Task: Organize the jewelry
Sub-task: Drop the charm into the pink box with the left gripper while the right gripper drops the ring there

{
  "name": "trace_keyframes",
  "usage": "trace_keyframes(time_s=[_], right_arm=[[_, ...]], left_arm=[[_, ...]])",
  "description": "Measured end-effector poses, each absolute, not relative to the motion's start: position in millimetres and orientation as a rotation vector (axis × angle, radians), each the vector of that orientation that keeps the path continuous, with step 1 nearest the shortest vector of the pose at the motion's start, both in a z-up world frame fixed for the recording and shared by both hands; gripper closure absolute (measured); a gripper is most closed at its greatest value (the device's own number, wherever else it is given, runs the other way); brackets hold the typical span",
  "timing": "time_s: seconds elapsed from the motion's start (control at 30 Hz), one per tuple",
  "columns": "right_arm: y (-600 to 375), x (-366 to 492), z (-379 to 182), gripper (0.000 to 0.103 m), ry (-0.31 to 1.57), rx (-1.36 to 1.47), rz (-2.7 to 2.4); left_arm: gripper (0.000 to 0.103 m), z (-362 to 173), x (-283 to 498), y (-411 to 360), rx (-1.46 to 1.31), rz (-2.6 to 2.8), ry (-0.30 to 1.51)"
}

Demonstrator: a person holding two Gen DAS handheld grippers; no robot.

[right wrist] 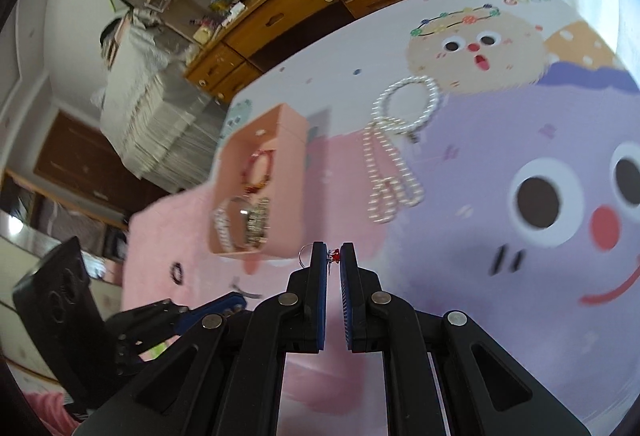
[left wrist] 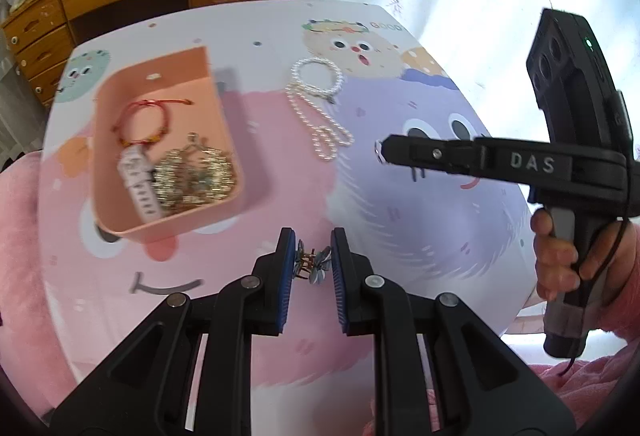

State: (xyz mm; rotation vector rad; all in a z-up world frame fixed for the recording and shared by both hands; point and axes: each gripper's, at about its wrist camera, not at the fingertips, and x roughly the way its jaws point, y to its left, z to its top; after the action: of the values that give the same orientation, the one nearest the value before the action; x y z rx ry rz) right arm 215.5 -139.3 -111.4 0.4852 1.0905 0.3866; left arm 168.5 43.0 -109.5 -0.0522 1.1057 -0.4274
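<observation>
the left gripper [left wrist: 313, 263] was clamped on a small hair claw [left wrist: 312, 265], the right gripper [right wrist: 333, 257] pinched a red earring [right wrist: 334, 256], and beyond lay the pink tray [left wrist: 116, 92] of jewelry and a pearl necklace [left wrist: 320, 104] on the table [left wrist: 400, 216].

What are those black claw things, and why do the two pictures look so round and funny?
They are two grabbers, each held by a person. Each carries a wide, bendy camera looking along its fingers, giving one picture per hand. The left gripper pinches a small butterfly-like clip. The right gripper pinches a tiny red-beaded piece. On the cartoon table sits a pink tray already holding a red cord bracelet, a block-bead charm and a gold chain pile. A pearl necklace lies beside the tray.
</observation>
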Motion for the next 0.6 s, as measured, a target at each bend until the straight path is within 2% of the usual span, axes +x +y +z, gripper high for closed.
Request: trace_keyframes(time_s=[0.6], right_arm=[[-38.3,212.9,-86.8,0.096,0.985,0.555,0.360]], left_arm=[[0.088,-81.1,218.8,161.5,-0.162,-0.394,1.076]])
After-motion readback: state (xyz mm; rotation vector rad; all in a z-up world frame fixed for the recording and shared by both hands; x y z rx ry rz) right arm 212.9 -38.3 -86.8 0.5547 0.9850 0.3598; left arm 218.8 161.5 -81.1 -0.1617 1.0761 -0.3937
